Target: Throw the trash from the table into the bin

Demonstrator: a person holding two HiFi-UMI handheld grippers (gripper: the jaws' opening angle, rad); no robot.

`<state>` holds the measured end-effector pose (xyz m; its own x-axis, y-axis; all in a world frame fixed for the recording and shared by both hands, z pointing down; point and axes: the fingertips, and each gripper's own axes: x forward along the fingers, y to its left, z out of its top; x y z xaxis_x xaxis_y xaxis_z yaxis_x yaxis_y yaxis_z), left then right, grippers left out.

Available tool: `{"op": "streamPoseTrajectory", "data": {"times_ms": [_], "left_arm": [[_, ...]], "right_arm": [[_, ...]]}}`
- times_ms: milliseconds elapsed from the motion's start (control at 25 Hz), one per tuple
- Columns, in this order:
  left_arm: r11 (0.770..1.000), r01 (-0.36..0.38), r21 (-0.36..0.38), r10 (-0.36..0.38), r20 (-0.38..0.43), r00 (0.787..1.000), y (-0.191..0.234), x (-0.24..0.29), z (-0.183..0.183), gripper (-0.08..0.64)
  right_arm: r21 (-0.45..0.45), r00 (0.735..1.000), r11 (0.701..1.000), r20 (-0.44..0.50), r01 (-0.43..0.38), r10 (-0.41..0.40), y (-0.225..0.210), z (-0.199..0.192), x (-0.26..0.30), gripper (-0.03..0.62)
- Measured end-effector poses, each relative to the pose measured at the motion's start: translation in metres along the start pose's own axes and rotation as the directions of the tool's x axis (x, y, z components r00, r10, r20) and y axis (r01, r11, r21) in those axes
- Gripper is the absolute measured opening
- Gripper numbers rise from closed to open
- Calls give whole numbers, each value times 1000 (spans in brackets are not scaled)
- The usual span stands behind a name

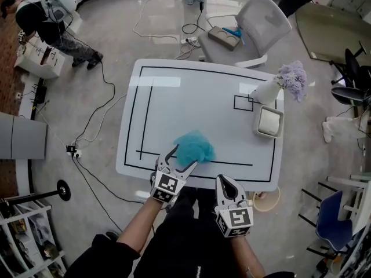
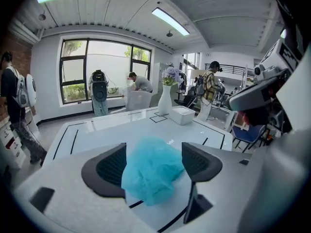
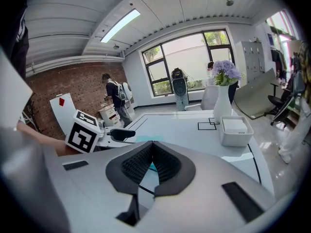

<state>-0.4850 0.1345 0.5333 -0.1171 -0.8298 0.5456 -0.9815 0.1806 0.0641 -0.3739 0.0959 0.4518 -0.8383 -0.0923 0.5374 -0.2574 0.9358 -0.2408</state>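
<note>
The crumpled teal wad [image 1: 194, 147], at the near edge of the bench [image 1: 203, 97] between the spread left tongs [image 1: 181, 158], looks light, soft and compressible, so pinch its bulky middle; the right tongs [image 1: 227, 184] are pressed together, empty.

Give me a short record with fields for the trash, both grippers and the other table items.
trash: crumpled teal plastic, near the front edge of the white table
left gripper: open, jaws either side of the trash
right gripper: shut, empty
other items: vase of purple flowers, white box, both at the right side
</note>
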Motion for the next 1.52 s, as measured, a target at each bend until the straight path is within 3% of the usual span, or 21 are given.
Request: {"op": "streamPoseTrajectory", "data": {"times_ms": [200,560,1040,1080,1240,1320,1520], "left_arm": [[999,29,16,-28,-40,999,-3,23,-13,367],[997,79,-16,-81,-111,991,-16,43,-34,367],[995,90,-35,-95,-175,980,-22,52,-54,362],[995,90,-35,-94,-173,980,-22,52,-55,339],[995,96,-5,-96,-166,982,-22,48,-51,115],[995,99,13,-96,-151,984,-23,47,-46,43],[993,108,46,-102,-109,989,-28,38,-32,18]], "right_arm": [[0,1000,1000,2,6,-6,1,-2,-4,9],[15,999,999,12,42,-42,-7,-4,-18,9],[56,994,993,24,101,-102,-11,-17,-37,9],[58,994,993,26,106,-108,-11,-18,-38,9],[71,991,989,31,131,-134,-13,-21,-46,9],[78,989,986,34,144,-147,-13,-23,-50,9],[91,984,981,44,169,-173,-12,-25,-57,9]]}}
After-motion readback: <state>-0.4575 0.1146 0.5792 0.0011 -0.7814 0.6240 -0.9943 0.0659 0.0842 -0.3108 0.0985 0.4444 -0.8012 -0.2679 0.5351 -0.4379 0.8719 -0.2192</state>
